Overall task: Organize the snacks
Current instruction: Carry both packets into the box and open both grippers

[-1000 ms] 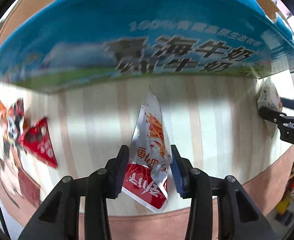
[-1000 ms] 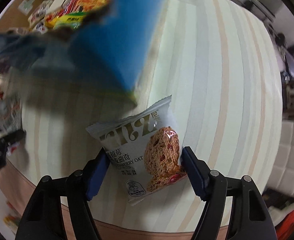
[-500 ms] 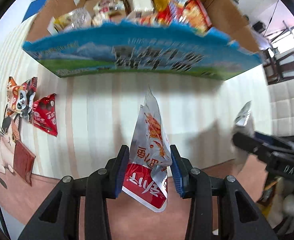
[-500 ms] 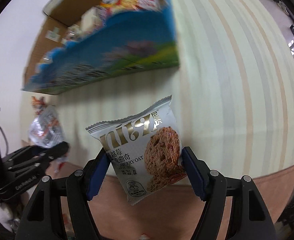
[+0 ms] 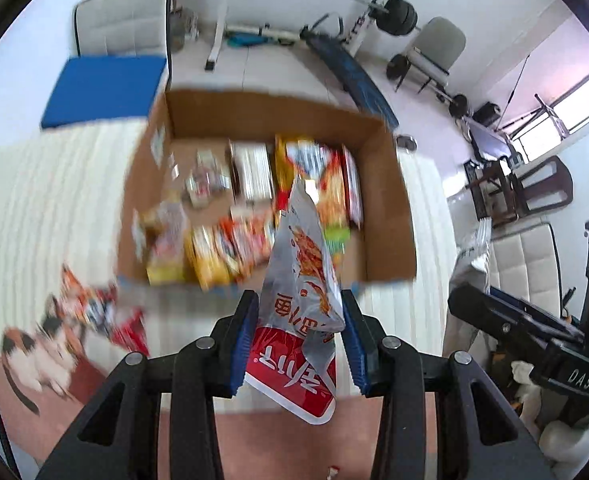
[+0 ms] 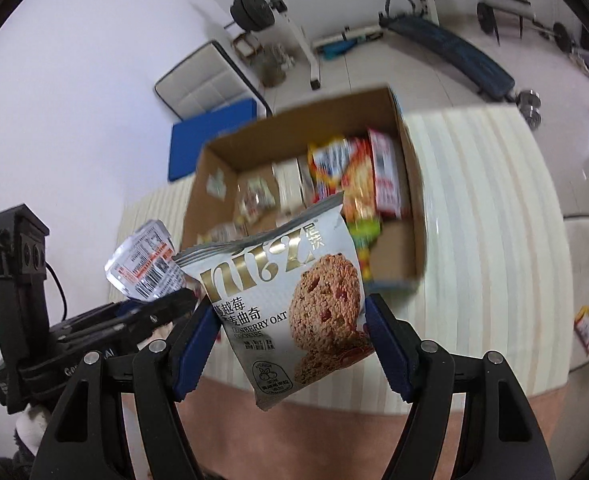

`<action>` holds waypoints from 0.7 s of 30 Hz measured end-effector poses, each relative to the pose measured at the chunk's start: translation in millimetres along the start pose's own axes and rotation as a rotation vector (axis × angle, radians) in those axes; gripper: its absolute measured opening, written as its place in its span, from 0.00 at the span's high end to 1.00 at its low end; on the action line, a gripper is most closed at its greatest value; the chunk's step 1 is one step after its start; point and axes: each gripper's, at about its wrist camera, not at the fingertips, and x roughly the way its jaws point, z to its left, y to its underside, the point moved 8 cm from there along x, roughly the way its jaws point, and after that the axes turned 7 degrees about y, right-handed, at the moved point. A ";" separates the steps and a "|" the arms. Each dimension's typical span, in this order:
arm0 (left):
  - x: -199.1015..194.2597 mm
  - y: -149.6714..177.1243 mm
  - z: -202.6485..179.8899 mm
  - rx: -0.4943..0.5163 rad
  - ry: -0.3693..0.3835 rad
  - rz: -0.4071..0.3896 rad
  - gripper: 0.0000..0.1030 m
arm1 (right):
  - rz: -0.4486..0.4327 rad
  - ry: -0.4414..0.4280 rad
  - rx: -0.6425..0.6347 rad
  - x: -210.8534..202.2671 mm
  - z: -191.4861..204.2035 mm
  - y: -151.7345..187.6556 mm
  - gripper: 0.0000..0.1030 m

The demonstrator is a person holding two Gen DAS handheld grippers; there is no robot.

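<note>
- My left jaws (image 5: 300,342) are clamped on a silver-and-red pouch (image 5: 300,304). It stands upright in the grip: red end down at 6, silver tip up at 12.
- My right jaws (image 6: 290,344) are clamped on a cookie pack (image 6: 290,300). The pack is wide, so the jaws stand well apart around it, pads pressing its two side edges. It is tilted, with its top seal leaning toward 11.
- The target, as I judge it, is the open box (image 5: 386,200) on the striped table (image 5: 46,208). It already holds a row of snacks.
- Left view: the box opening lies dead ahead at 12 from the jaws, and the pouch tip overlaps the snacks inside. The near rim sits just above the jaws.
- Right view: the box (image 6: 410,184) lies at 12 to 1. The pack's top seal overlaps its near-left part.
- The box's long axis runs roughly 9–3 in the left view, and the pouch's long axis crosses it.
- I can't tell which hand is nearer the box; both look about level with each other. The left gripper (image 6: 94,332) shows at 9 in the right view, close beside the pack.
- Next move, my guess: carry forward toward 12 over the near rim, then let go. Free floor shows at the right end of the box.
- Risk: the hands are close together, so I'd drop one at a time.
- Loose packets (image 5: 94,312) remain on the table at 9 in the left view.
</note>
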 end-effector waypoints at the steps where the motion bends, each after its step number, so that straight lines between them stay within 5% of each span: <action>1: -1.2 -15.2 4.0 0.004 -0.014 -0.009 0.63 | -0.014 0.012 0.004 -0.9 1.5 -12.0 0.27; 10: 12.8 -114.0 37.7 0.002 -0.142 0.025 0.63 | 0.003 0.118 0.079 46.3 -18.2 -71.2 0.27; 21: 78.2 -155.9 89.4 -0.085 -0.181 0.154 0.63 | 0.122 0.182 0.204 115.3 -57.0 -74.2 0.27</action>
